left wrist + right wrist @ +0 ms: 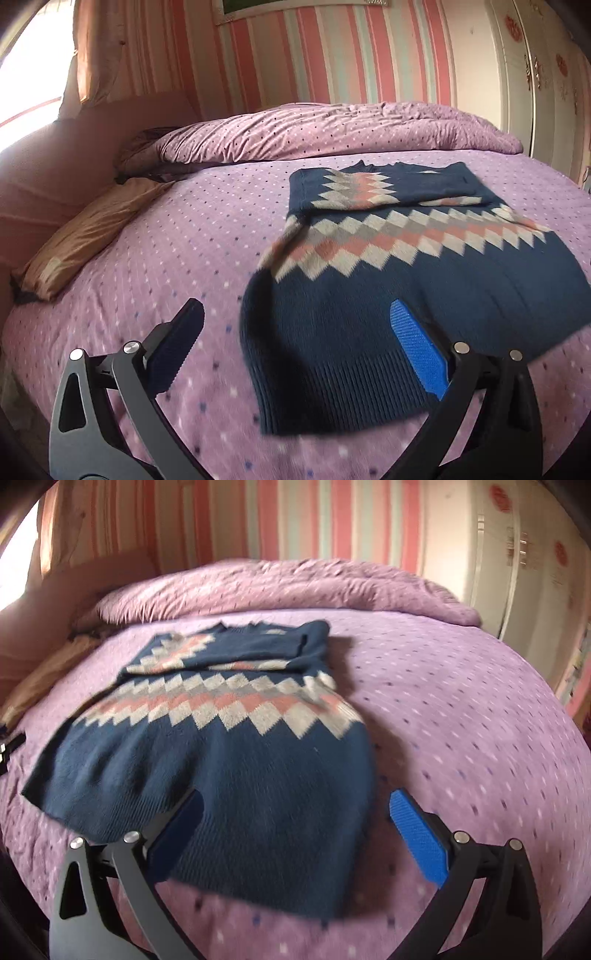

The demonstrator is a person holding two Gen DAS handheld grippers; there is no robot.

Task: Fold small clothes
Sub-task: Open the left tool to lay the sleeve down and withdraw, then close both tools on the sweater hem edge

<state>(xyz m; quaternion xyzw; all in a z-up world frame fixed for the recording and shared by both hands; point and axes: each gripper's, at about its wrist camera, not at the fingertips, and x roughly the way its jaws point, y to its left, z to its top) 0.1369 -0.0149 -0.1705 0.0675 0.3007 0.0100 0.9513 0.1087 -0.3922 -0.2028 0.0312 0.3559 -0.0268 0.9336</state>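
Observation:
A navy knit sweater [369, 317] with a pink, grey and white diamond band lies flat on the purple dotted bedspread [147, 258]. Both sleeves are folded across its chest, and the ribbed hem faces me. My left gripper [295, 317] hovers open over the sweater's lower left corner, with nothing between its fingers. In the right wrist view the same sweater [258, 768] fills the middle. My right gripper [295, 808] hangs open above the sweater's lower right corner, its blue pad [417, 842] out over the bedspread [461, 720].
A rolled purple duvet [332, 129] lies along the far side of the bed. A tan pillow [85, 236] sits at the left by the pink headboard. A white wardrobe [535, 74] stands at the right, and a striped wall lies behind.

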